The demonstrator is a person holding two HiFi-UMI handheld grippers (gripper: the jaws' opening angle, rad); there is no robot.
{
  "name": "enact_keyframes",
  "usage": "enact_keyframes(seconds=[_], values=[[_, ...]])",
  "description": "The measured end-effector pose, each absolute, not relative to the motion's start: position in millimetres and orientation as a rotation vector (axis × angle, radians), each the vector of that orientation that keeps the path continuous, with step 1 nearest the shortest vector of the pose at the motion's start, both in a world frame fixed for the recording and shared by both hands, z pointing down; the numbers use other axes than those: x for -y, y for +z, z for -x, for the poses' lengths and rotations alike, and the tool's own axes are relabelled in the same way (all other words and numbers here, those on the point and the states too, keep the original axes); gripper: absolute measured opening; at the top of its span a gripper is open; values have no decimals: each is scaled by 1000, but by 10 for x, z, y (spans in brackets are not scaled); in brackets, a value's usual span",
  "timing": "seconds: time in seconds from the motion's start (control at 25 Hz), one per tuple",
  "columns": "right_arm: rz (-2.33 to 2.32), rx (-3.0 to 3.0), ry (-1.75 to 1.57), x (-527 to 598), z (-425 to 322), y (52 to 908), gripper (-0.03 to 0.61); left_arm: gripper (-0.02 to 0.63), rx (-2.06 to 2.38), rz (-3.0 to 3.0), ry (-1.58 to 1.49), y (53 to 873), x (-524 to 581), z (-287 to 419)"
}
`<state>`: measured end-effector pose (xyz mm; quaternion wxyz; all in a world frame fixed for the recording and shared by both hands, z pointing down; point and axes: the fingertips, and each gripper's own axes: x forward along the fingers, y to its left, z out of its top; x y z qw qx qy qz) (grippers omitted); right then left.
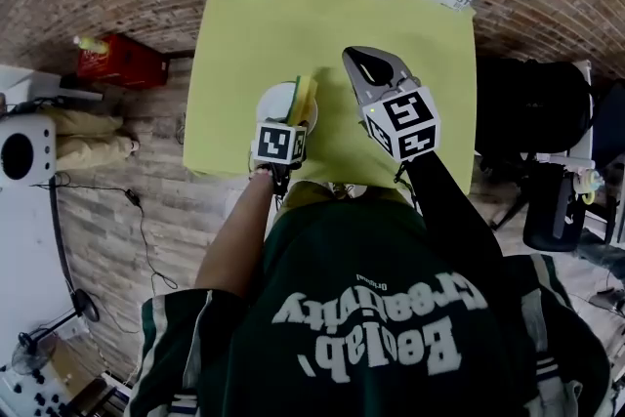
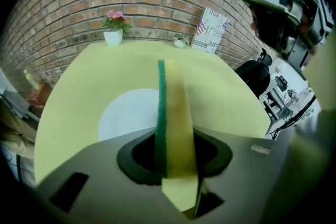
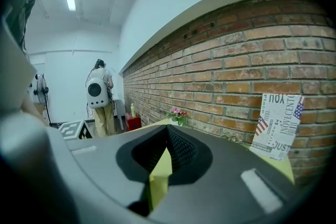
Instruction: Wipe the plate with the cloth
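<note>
left gripper view: left gripper (image 2: 176, 165) clamps the cloth (image 2: 176, 107) on edge, long axis toward the table's (image 2: 220, 92) far edge, over the right side of the plate (image 2: 128, 113) by the near edge. right gripper (image 3: 168, 136) is closed, empty and raised to the right, so the left is nearer.

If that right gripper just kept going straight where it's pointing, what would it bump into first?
Nothing close, it seems. The right gripper, shut, points across the table at the flower pot by the brick wall; that pot looks first in line, though depth is unclear.
</note>
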<state>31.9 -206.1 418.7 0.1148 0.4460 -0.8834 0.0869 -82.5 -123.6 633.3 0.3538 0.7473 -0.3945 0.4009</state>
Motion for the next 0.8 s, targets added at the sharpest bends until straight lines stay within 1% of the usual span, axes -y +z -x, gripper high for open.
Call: enact_keyframes(seconds=[0.16, 0.36, 0.8], values=[[-1338, 2579, 266, 2077, -436, 4178, 14, 135, 1022, -1932, 1053, 6332, 1233, 792], [-1333, 2594, 265, 2087, -398, 4128, 14, 135, 1055, -1904, 1029, 6317, 1260, 886], [-1307, 2622, 266, 2123, -263, 4119, 14, 135, 1232, -1745, 952, 6302, 1245, 1729]])
